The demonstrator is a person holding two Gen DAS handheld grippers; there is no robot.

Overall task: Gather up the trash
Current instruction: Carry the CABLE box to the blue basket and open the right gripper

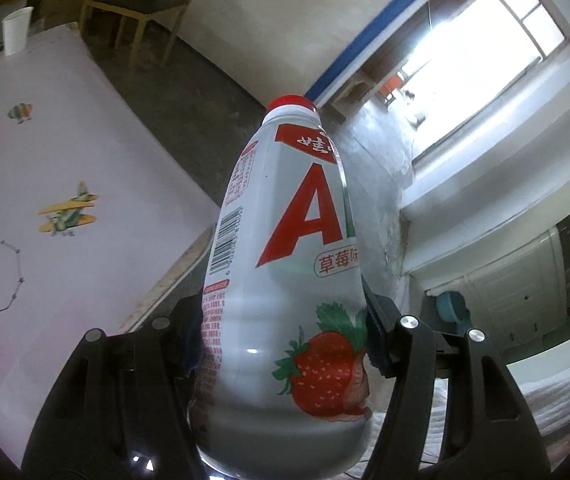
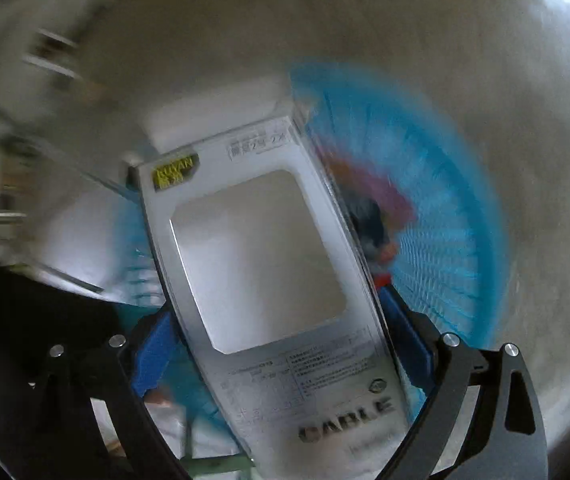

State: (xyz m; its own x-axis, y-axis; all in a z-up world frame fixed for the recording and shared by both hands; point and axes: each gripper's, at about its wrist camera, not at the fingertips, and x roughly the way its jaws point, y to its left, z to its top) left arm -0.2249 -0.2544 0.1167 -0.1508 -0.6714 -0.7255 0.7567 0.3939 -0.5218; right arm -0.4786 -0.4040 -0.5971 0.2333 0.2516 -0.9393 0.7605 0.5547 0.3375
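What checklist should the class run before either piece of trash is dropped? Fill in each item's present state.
1. Left gripper shut on the bottle: ok.
2. Bottle's red cap on: ok.
3. Right gripper shut on the box: ok.
4. Blue basket close behind the box: ok.
5. Box directly over the basket's opening: cannot tell, the view is blurred.
6. Paper cup on the table collected: not ok.

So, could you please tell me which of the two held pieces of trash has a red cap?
The strawberry drink bottle in the left tongs; the cable box is flat and capless.
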